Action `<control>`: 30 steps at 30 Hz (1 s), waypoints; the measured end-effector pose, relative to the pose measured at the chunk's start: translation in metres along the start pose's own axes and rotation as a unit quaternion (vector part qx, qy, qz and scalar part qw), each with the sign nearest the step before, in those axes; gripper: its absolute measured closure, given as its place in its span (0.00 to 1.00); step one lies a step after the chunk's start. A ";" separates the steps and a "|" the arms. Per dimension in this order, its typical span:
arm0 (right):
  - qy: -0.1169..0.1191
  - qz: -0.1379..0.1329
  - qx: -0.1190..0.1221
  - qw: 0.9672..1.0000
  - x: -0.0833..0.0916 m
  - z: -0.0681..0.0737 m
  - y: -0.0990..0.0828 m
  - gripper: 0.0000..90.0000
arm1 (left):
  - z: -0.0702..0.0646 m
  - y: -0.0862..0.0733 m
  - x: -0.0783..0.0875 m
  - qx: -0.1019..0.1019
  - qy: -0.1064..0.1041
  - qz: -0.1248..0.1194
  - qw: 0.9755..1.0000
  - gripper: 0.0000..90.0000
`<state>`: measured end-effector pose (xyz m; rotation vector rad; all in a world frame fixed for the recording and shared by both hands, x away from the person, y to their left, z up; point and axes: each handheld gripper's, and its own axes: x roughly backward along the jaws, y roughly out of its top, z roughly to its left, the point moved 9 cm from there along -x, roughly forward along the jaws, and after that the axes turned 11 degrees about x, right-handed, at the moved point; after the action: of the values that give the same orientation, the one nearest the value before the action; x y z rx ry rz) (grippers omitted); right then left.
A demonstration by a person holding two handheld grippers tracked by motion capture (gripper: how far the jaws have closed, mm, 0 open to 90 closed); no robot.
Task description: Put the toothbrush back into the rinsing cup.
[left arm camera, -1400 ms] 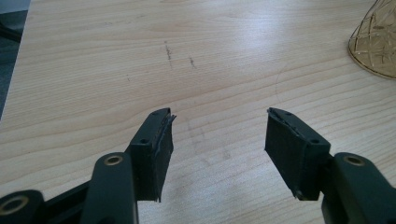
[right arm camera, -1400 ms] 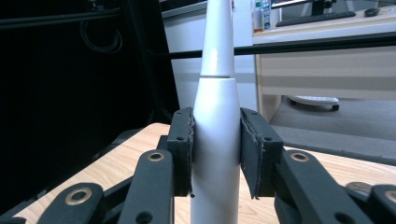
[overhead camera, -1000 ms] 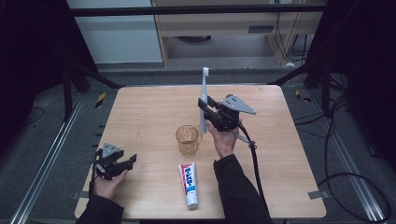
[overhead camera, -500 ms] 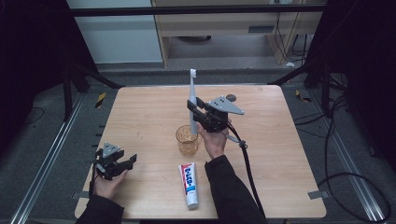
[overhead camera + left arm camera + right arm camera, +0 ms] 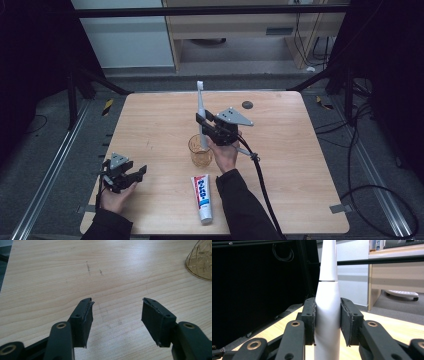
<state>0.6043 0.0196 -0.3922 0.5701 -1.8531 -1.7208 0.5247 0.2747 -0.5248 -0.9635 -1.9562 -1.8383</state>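
White toothbrush point(image 5: 200, 107), amber cup point(image 5: 200, 150)

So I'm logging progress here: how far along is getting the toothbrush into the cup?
Done: the right gripper is shut on the toothbrush, holding it upright with its lower end at the cup. In hand: whether that end is inside the cup or behind it can't be told from the high view. Left: releasing it. The toothpaste lies untouched on the table, and the left gripper is open, holding nothing.

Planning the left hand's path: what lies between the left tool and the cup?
Bare tabletop only, in the high view, between the left tool and the cup.
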 end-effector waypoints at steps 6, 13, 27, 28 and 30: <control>0.003 0.008 -0.003 1.000 -0.003 0.001 -0.009 0.75 | 0.000 0.000 0.000 0.000 0.001 0.000 1.000 0.46; 0.005 0.022 -0.002 1.000 -0.005 0.003 -0.020 0.75 | 0.000 0.000 0.000 0.001 0.000 -0.002 1.000 0.46; 0.016 0.043 0.000 0.999 -0.004 0.007 -0.038 0.75 | 0.000 0.000 0.000 -0.002 0.001 0.001 1.000 0.46; 0.016 0.044 0.002 0.999 -0.003 0.007 -0.040 0.75 | -0.001 0.000 -0.001 -0.002 0.001 0.001 1.000 0.46; 0.017 0.049 0.002 0.999 -0.002 0.006 -0.043 0.75 | -0.001 0.000 -0.001 -0.002 0.001 0.001 1.000 0.46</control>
<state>0.5996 0.0219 -0.4350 0.4985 -1.8313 -1.6347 0.5248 0.2741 -0.5253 -0.9642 -1.9498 -1.8427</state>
